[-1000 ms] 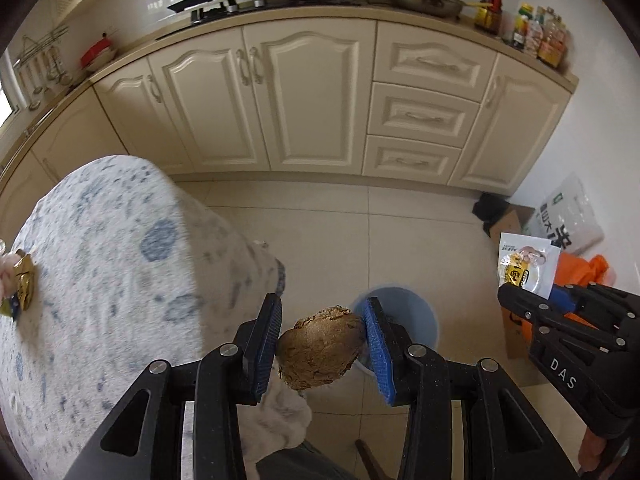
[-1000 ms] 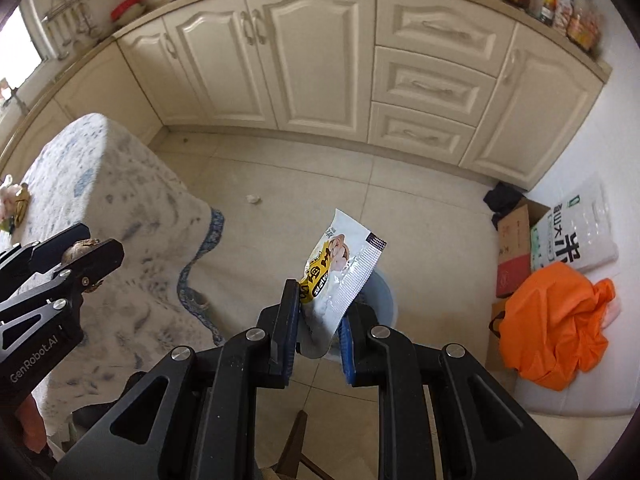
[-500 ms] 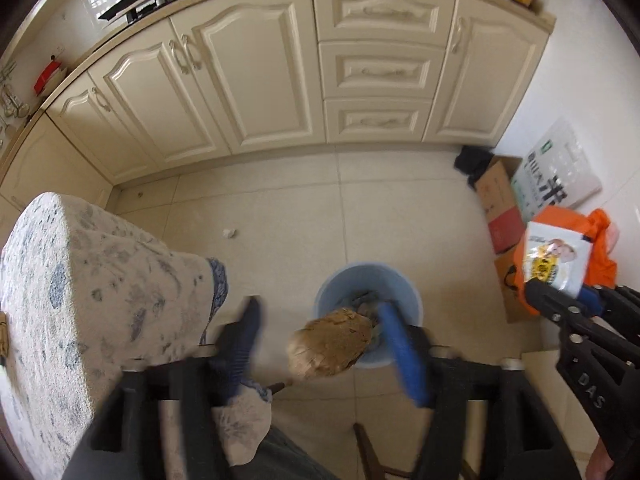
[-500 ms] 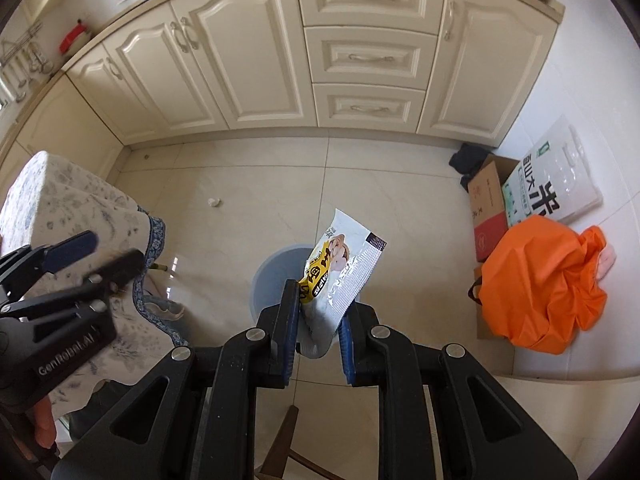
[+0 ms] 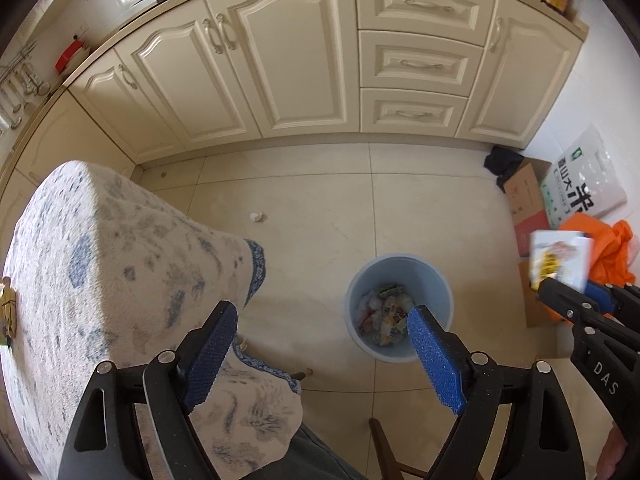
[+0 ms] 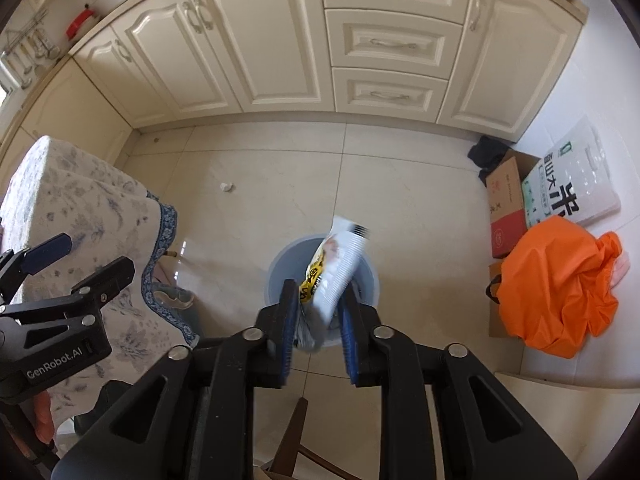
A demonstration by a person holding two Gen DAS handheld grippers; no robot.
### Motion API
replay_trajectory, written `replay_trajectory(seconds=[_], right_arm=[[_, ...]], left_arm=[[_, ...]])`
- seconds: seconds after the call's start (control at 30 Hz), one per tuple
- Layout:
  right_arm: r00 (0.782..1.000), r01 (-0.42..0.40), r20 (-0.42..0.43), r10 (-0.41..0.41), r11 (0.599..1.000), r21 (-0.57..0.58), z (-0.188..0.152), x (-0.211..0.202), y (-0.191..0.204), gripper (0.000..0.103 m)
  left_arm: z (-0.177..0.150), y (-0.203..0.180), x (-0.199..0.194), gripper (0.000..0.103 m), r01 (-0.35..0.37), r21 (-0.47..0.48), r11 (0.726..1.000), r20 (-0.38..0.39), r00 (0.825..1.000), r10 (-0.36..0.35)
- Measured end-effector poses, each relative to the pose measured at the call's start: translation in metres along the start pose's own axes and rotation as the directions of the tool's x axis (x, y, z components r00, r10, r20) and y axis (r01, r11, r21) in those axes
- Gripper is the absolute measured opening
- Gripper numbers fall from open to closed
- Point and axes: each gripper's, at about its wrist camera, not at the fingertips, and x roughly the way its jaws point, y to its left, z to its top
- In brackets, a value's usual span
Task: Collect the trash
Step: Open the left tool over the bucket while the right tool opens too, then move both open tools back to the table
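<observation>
- Left gripper (image 5: 322, 354) has just been opening and now stands wide with nothing between the blue pads. The brown lump it was carrying a second ago is gone, so I'd say it went into the bin.
- Right gripper (image 6: 318, 330) has just started to open too. The snack wrapper (image 6: 334, 270) is between the jaws but looks blurred and tilted, like it's slipping loose rather than pinched. So open, wrapper on its way out.
- The bin (image 5: 400, 268), a pale blue bucket on the floor, sits right under both grippers. In the left wrist view you can see it already holds a bunch of crumpled wrappers.
- Going further out: the counter with the flowery cloth (image 5: 100, 264) is off to the left, and something gold and small (image 5: 8, 306) lies at its far edge, maybe more trash, hard to tell.
- A little white scrap (image 5: 256, 216) lies on the floor tiles beyond the bin.
- Basically two pieces dumped, more left to fetch.
</observation>
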Motion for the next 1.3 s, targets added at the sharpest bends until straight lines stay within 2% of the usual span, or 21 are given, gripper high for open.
replay_trajectory(seconds=[0.07, 0.1, 0.2, 0.6, 0.87, 1.07, 1.3], right_arm=[[1.000, -0.009, 0.009, 0.009, 1.000, -0.008, 0.002, -0.001, 0.009, 0.061], [1.000, -0.001, 0.019, 0.001, 1.000, -0.023, 0.001, -0.002, 0.014, 0.064], [0.999, 0.027, 0.025, -0.026, 0.998, -0.059, 0.001, -0.002, 0.026, 0.065], [0.999, 0.031, 0.045, -0.028, 0.998, -0.062, -0.004, -0.020, 0.039, 0.065], [0.998, 0.011, 0.065, -0.006, 0.997, -0.083, -0.008, -0.037, 0.057, 0.065], [0.995, -0.007, 0.094, 0.020, 0.991, -0.133, -0.012, -0.053, 0.083, 0.065], [0.991, -0.046, 0.114, 0.074, 0.973, -0.228, -0.019, -0.068, 0.130, 0.065]], left_arm=[[-0.003, 0.007, -0.003, 0.084, -0.003, -0.013, 1.000, 0.002, 1.000, 0.003], [-0.004, 0.010, -0.004, 0.084, -0.006, -0.020, 1.000, 0.003, 1.000, 0.006], [-0.009, 0.017, -0.009, 0.084, -0.003, -0.036, 0.999, 0.010, 1.000, 0.004], [-0.030, 0.038, -0.031, 0.084, 0.033, -0.053, 0.998, 0.024, 0.999, -0.032], [-0.049, 0.063, -0.061, 0.084, 0.033, -0.094, 0.995, 0.070, 0.997, -0.027], [-0.076, 0.089, -0.093, 0.085, 0.024, -0.142, 0.990, 0.110, 0.994, -0.008], [-0.113, 0.128, -0.129, 0.086, -0.003, -0.224, 0.975, 0.139, 0.990, 0.035]])
